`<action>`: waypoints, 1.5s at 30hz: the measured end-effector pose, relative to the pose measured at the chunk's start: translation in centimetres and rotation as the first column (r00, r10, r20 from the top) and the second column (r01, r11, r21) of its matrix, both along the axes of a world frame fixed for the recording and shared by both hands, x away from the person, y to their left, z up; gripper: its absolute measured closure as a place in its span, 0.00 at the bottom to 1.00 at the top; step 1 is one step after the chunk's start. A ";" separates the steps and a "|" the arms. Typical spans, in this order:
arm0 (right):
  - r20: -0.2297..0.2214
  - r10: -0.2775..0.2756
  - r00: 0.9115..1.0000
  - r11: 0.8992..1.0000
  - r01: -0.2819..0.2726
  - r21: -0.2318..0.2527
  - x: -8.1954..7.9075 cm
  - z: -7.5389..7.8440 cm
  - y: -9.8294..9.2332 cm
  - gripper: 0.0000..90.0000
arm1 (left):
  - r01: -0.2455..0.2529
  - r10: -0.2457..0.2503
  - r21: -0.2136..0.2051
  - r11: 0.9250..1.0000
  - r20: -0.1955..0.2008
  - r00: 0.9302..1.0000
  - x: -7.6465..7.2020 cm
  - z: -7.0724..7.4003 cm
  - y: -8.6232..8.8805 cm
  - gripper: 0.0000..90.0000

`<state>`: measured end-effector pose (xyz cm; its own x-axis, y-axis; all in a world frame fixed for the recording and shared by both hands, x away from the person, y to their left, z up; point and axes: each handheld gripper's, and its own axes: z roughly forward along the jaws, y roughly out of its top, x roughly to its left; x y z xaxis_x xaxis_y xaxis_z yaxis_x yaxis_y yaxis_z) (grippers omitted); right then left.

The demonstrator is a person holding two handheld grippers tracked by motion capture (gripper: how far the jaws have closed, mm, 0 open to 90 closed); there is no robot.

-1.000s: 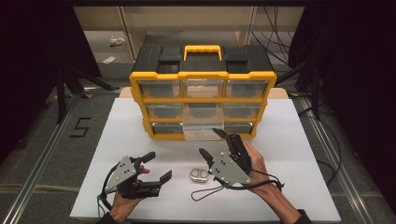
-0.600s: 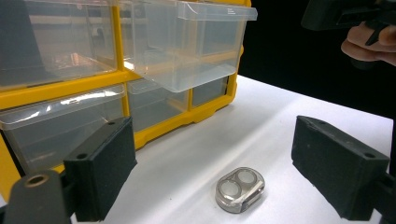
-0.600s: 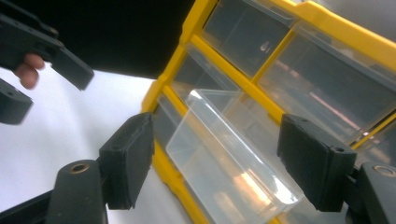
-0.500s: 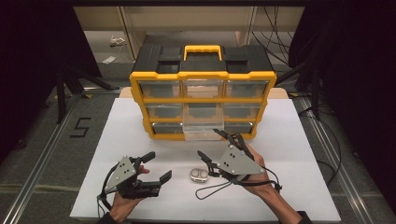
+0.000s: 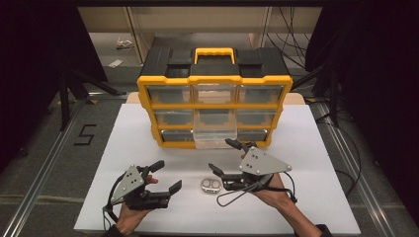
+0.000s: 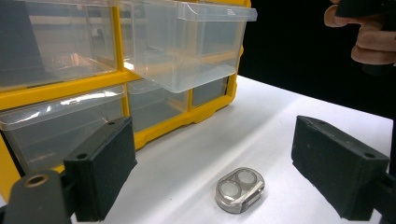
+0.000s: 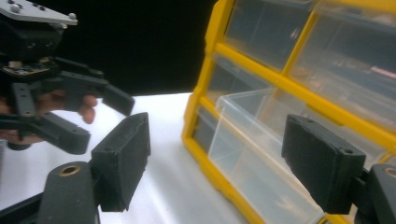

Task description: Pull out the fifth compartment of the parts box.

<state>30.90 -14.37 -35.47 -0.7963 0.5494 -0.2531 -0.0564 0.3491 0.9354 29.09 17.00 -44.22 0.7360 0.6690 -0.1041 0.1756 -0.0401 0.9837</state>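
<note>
Small silver metal case (image 5: 211, 185) with two round windows in its top lies flat on the white tabletop (image 5: 316, 163), in front of the organiser and between the two grippers, touching neither. In the left gripper view it (image 6: 240, 189) sits on the bare white surface between and beyond the two black pads.

Behind it stands a yellow-framed plastic drawer organiser (image 5: 214, 106) with a black top and a yellow carrying handle; its clear drawers sit in three rows, and the clear middle drawer of the bottom row (image 5: 214, 137) is pulled out toward the person.

The left gripper (image 5: 165, 175) rests low over the near left part of the tabletop, jaws spread wide with nothing between them. The right gripper (image 5: 228, 157), under its grey three-cornered plate, is held just right of the case; its jaws have just been opening and stand wide apart, empty, and in the right gripper view they point toward the pulled-out drawer (image 7: 261, 154).

The white tabletop is a plain matte sheet over what seems to be a pale wooden board, though only corners of it peek out behind the organiser. Around it lies a grey floor (image 5: 44, 148) with metal rails, a black figure 5 (image 5: 85, 134) marked at the left, dark curtains at both sides and loose cables (image 5: 291, 44) at the back right.
</note>
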 end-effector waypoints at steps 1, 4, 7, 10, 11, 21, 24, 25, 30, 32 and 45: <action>-0.007 0.003 1.000 1.000 -0.003 -0.001 0.0 0.0 0.0 0.27 | 0.000 0.000 0.000 1.000 0.000 1.000 0.0 0.0 0.0 0.15; -0.039 0.020 0.999 1.000 -0.020 0.006 0.1 -0.1 0.0 0.26 | 0.000 0.000 0.000 1.000 -0.001 1.000 0.0 0.0 0.0 0.15; -0.056 0.030 0.998 1.000 -0.029 0.008 0.2 -0.2 -0.1 0.26 | -0.001 0.001 0.000 1.000 0.000 1.000 0.0 0.0 0.0 0.15; -0.079 0.040 0.996 0.999 -0.040 0.006 0.3 -0.4 -0.1 0.25 | -0.002 0.002 0.000 1.000 0.002 1.000 0.0 0.0 0.0 0.15; -0.085 0.042 0.996 0.999 -0.042 0.005 0.4 -0.5 0.0 0.25 | -0.003 0.003 0.000 1.000 0.001 1.000 0.0 0.0 0.0 0.15; -0.150 0.064 0.987 0.998 -0.067 -0.020 1.0 -1.9 0.4 0.24 | 0.001 -0.001 0.007 1.000 0.002 1.000 0.0 0.0 -0.1 0.15; -0.170 0.066 0.983 0.997 -0.072 -0.028 1.3 -2.4 0.5 0.24 | 0.000 0.000 0.007 1.000 0.000 1.000 0.1 0.0 -0.1 0.15; -0.179 0.068 0.981 0.997 -0.074 -0.029 1.4 -2.6 0.6 0.24 | 0.000 0.000 0.005 1.000 -0.001 1.000 0.1 0.0 -0.1 0.15; -0.203 0.067 0.977 0.996 -0.078 -0.048 1.8 -3.4 0.7 0.24 | 0.003 -0.003 0.008 1.000 0.000 1.000 0.1 0.0 -0.2 0.15; -0.215 0.068 0.974 0.995 -0.081 -0.053 2.0 -3.7 0.7 0.23 | 0.001 -0.001 0.006 1.000 -0.002 1.000 0.1 0.0 -0.1 0.15; -0.276 0.072 0.959 0.989 -0.104 -0.102 2.7 -5.1 1.2 0.21 | 0.001 -0.001 0.004 1.000 -0.003 1.000 0.2 0.0 -0.2 0.15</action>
